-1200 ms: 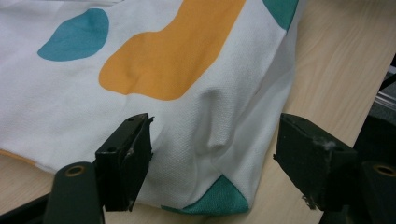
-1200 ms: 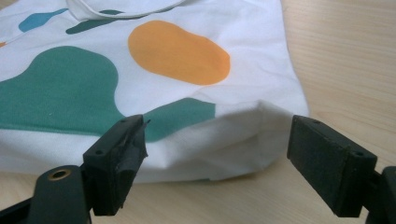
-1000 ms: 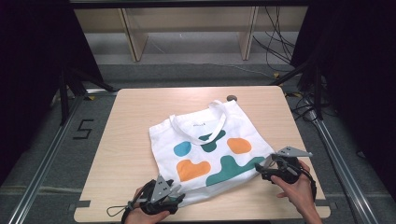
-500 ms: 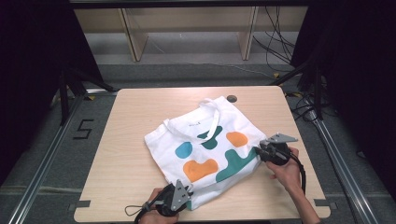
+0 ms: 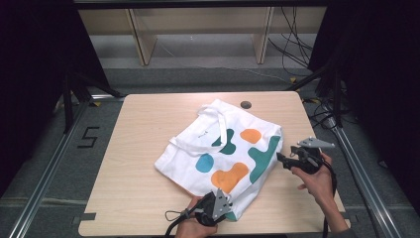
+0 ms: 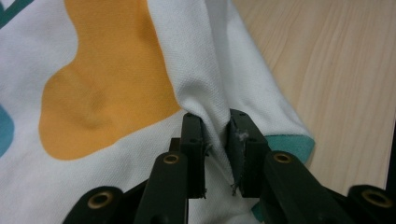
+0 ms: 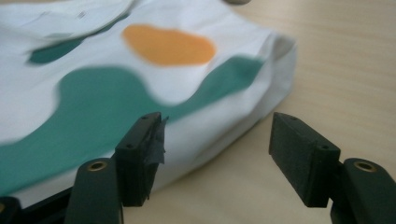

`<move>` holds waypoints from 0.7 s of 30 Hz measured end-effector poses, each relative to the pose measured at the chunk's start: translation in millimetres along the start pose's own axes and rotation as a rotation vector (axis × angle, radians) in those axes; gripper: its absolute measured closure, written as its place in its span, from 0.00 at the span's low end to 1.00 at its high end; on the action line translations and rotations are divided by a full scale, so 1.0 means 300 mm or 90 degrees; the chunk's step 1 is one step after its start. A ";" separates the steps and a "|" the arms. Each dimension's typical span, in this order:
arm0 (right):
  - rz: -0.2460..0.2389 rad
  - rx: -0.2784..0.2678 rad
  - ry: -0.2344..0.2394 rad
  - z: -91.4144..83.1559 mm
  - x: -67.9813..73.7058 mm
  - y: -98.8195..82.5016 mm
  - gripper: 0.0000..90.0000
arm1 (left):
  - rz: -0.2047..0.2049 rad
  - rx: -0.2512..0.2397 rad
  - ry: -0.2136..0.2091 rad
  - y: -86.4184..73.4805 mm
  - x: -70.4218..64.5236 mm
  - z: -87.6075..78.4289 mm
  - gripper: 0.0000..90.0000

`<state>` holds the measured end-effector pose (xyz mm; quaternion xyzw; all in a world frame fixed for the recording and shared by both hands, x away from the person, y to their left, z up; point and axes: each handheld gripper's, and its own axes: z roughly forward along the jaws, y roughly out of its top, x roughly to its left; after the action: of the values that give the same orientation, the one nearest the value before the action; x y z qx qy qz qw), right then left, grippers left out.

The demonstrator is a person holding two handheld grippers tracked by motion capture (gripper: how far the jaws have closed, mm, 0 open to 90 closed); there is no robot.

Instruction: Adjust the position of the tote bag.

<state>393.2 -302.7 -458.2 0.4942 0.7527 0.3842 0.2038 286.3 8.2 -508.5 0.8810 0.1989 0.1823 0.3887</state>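
On the wooden table [image 5: 138,148], a white tote bag [image 5: 218,148] printed with orange, teal and blue blobs is lying flat and slightly askew, its 2 handles [image 5: 210,116] pointing toward the far edge beside a small dark disc [image 5: 245,104]. At the near edge, the left gripper [image 5: 216,203] is pinching a raised fold of the bag's white cloth; in the left gripper view [image 6: 215,140] its 2 jaws are standing close together with the fabric pressed between the pads, next to an orange blob [image 6: 98,88] and a teal corner. Those jaws have just been closing on the cloth. At the bag's right side, the right gripper [image 5: 283,159] is sitting just beside the edge of the bag. In the right gripper view [image 7: 217,140] its jaws are gaping wide, having just been opening, and are gripping nothing; the bag's folded edge [image 7: 261,84] is lying between and beyond them on the tabletop.
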 end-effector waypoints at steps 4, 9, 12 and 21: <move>-0.013 0.005 0.012 -0.062 0.040 -0.053 0.42 | -0.002 -0.006 -0.007 0.045 -0.010 0.054 0.85; -0.032 -0.011 0.028 -0.111 0.048 -0.094 0.43 | -0.018 -0.014 -0.006 0.117 -0.024 0.159 0.85; 0.003 -0.009 0.018 -0.129 0.040 -0.110 0.44 | -0.037 -0.024 -0.006 0.159 -0.025 0.210 0.84; 0.001 -0.028 0.011 -0.146 0.035 -0.120 0.42 | -0.061 -0.064 -0.066 0.189 0.061 0.083 0.49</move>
<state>337.4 -317.6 -458.2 0.4869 0.7456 0.4050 0.2074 325.5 -32.9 -478.2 0.8581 0.2114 0.1275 0.4503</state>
